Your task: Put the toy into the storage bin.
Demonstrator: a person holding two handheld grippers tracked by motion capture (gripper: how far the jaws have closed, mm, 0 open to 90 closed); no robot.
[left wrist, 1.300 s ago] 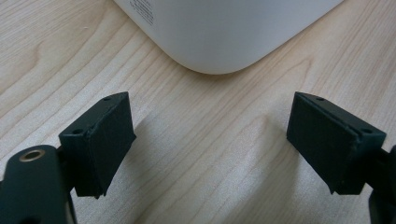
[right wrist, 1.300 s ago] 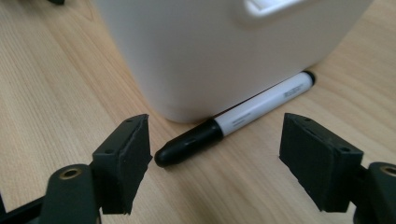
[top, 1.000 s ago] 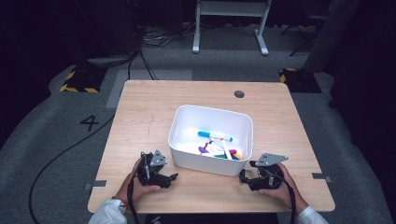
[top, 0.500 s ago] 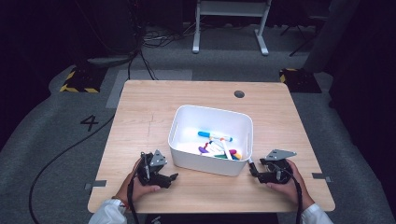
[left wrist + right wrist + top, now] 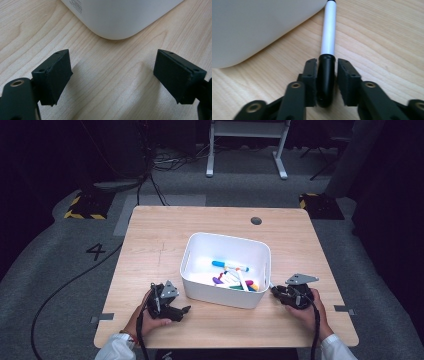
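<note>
- The right gripper [image 5: 325,82] has just been closing its jaws; they now pinch the black cap of a white-barrelled marker [image 5: 328,35] lying on the wooden table [image 5: 150,245], just right of the bin.
- The left gripper [image 5: 112,75] rests low on the table, jaws spread wide, nothing between them.
- Beyond sits the white bin [image 5: 192,251] holding coloured markers [image 5: 230,265].

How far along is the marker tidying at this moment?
Done: several markers already lie in the white bin. In hand: the right gripper has just been closing, and its jaws now pinch the black cap of a white marker lying on the table beside the bin. The left gripper rests open with nothing between its jaws. Left: lifting this marker and dropping it into the bin.
</note>
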